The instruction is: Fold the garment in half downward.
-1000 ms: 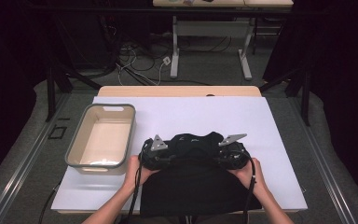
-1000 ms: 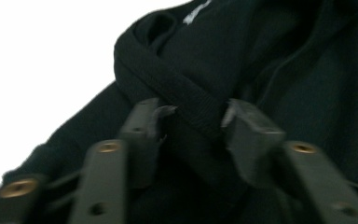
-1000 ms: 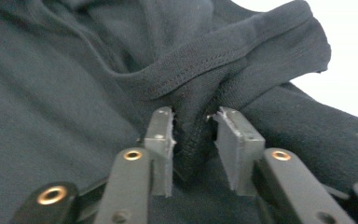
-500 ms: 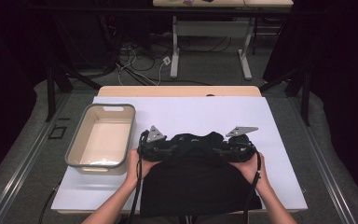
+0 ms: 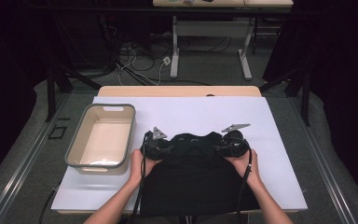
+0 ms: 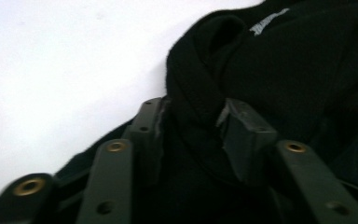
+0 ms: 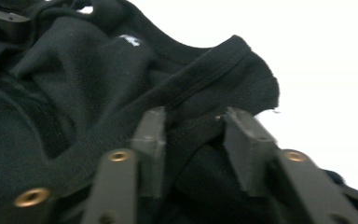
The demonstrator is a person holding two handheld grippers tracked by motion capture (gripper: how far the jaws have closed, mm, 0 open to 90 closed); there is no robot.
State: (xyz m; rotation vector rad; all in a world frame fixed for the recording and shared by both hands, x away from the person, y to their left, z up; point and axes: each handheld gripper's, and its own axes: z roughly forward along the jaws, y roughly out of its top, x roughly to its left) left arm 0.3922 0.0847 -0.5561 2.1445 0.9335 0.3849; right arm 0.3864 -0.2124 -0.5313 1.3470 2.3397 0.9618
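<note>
Jaws first: on my left gripper they have just been closing, and its own camera shows a thick fold of the black garment bunched between the pads, which press on it from both sides. My right gripper matches it, jaws just closing too, clamped on the ribbed hem at that corner.

From the high view, the left gripper and right gripper sit at the two far corners of the garment, well apart from each other, with my hands just behind them. A second ago they were closer together with the cloth lumped up between them; since then both have spread outward and sunk a little, and the far edge is drawn out straighter, though a low hump remains between them.

I read this as a flattening or folding job, with both corners now secured. My guess is the cloth can next be pulled taut or carried over.

The garment lies on the white sheet covering the table, toward the near edge, its near end hanging over my side. A grey-rimmed bin stands empty just left of the left gripper, apart from the cloth.
</note>
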